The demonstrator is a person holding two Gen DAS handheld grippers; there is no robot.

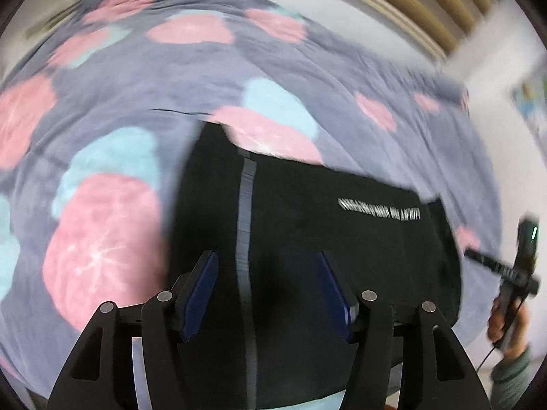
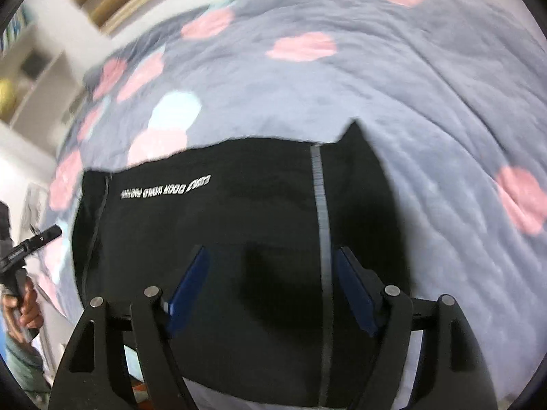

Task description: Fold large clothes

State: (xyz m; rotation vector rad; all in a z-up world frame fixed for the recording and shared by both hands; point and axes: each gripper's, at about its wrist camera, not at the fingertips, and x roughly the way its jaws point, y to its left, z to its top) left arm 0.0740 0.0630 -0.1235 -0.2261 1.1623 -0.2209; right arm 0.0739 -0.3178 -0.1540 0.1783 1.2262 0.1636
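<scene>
A black garment [image 1: 307,232] with a grey stripe and a line of white lettering lies folded flat on the bed; it also shows in the right wrist view [image 2: 222,225]. My left gripper [image 1: 268,273] is open above its near left part, jaws wide, holding nothing. My right gripper [image 2: 271,270] is open above its near right part, beside the grey stripe [image 2: 323,239], also empty. The right gripper and the hand holding it show at the right edge of the left wrist view [image 1: 512,280]. Both views are motion-blurred.
The bed is covered by a grey-blue duvet [image 1: 171,78] with pink and light-blue blotches, also in the right wrist view [image 2: 376,78]. A wooden slatted headboard [image 1: 427,7] and white walls lie beyond. Shelves [image 2: 30,78] stand at the left.
</scene>
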